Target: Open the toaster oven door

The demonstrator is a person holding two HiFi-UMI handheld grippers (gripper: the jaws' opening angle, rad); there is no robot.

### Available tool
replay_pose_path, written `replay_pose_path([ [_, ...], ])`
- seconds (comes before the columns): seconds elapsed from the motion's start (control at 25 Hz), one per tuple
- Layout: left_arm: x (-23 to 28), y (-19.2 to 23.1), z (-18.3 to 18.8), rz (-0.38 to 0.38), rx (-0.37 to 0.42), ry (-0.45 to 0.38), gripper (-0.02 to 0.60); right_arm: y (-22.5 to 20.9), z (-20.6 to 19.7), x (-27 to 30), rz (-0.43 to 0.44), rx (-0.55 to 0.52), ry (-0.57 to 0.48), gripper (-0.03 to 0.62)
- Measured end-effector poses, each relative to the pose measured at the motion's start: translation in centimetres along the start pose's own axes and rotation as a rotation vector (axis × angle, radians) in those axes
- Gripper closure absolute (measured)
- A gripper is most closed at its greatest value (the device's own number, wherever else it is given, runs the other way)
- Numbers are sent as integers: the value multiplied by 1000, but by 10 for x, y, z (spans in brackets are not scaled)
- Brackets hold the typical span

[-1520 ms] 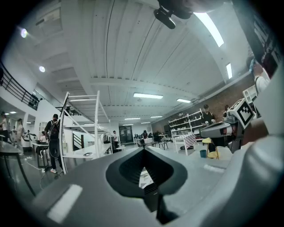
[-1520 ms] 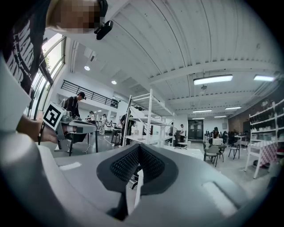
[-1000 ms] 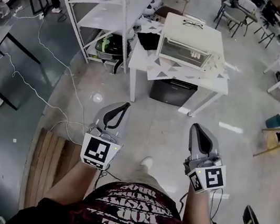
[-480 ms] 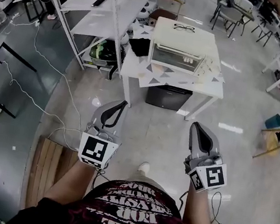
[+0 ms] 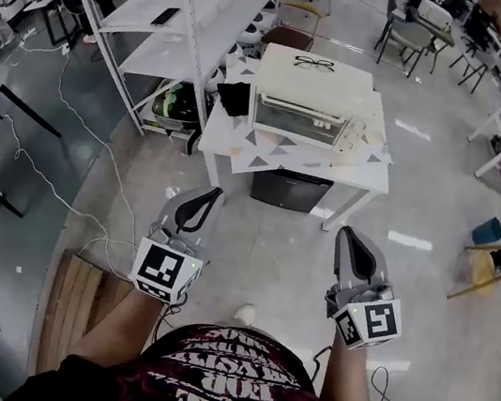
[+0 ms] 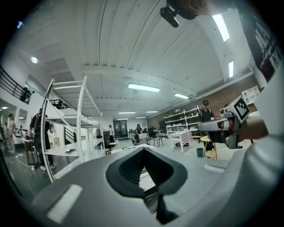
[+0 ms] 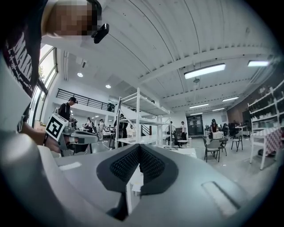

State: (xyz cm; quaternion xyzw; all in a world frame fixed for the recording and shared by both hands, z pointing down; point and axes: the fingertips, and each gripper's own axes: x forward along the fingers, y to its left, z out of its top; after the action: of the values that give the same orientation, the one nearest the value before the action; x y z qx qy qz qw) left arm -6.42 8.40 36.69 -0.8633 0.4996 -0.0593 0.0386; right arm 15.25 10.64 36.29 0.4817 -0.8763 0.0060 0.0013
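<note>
We log left tongs [image 5: 206, 195] and right tongs [image 5: 352, 237] — both clenched, empty — well apart from the toaster oven [image 5: 304, 99].

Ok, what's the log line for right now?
toaster oven door shut | left gripper shut, empty | right gripper shut, empty | both short of table

The person wears a dark maroon T-shirt [image 5: 238, 388] printed with bold white block lettering, and a white shoe [image 5: 244, 314]. The left gripper [image 5: 210, 194] and right gripper [image 5: 349, 232] have smooth grey moulded shells, black ribbed fingers [image 6: 126, 170], and each a white marker cube [image 5: 165, 271] bearing black square patterns.
</note>
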Motion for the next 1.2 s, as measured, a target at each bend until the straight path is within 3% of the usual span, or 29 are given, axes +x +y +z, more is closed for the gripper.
replay_pose_path([
  [0.4,12,4,-6,66,-4,36,581,-26,-14,9,44,37,12,568],
  [0.72,24,-15,-1,13,7,25,581,-33,-18,4,31,59,22,568],
  [1.2,42,-1,-9,-10,0,31,581,-35,-22,30,43,69,33,568],
])
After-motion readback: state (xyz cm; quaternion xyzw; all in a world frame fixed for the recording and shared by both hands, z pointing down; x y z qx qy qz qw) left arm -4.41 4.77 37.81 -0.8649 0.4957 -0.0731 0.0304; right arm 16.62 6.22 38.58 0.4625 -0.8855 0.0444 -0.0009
